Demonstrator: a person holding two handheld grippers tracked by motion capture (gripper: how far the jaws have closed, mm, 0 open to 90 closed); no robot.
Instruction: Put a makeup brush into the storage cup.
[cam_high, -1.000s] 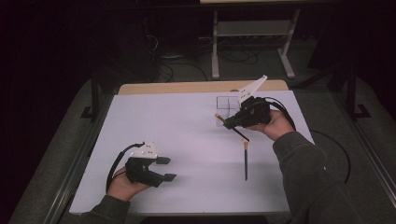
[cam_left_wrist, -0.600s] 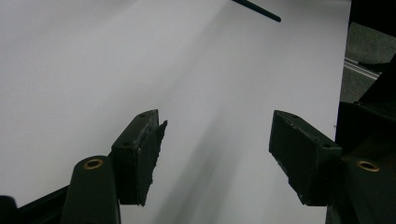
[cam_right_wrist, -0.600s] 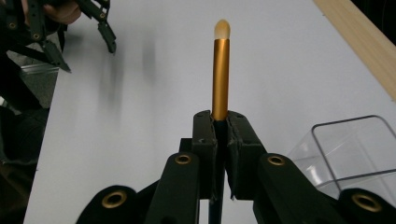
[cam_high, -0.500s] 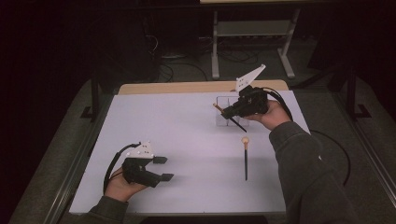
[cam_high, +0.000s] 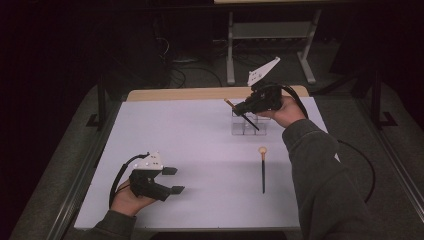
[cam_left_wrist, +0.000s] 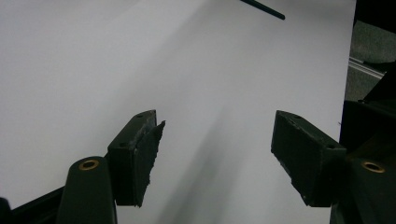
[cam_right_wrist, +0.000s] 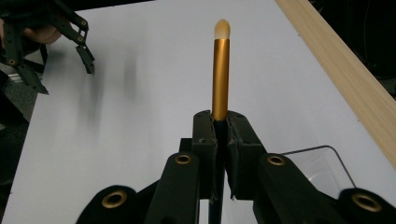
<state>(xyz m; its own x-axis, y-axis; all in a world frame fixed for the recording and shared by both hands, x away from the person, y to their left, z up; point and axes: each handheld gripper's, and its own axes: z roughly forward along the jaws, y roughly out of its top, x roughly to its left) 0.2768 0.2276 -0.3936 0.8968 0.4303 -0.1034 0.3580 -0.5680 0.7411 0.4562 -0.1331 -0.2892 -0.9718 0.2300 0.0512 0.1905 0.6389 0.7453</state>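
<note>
My right gripper (cam_high: 241, 108) is shut on a make-up brush (cam_right_wrist: 220, 70) with a black handle, gold ferrule and pale tip. It holds the brush tilted in the air, the handle end (cam_high: 251, 123) slanting down over a clear compartment box (cam_high: 246, 132) at the far side of the white table. A second brush (cam_high: 263, 172) of the same kind lies flat on the table nearer the person. My left gripper (cam_high: 178, 180) rests at the front left, jaws wide apart; they have just been opening, and nothing is between them (cam_left_wrist: 217, 149).
The white sheet (cam_high: 190, 140) covers the table, with a wooden strip (cam_high: 175, 94) along its far edge. Metal rails run down both sides. The lying brush's handle end (cam_left_wrist: 262, 8) is at the top of the left gripper view. Cables trail from both grippers.
My right gripper has lifted and moved farther away with the brush in it, ending over the clear box. The left hand has stayed in place.
</note>
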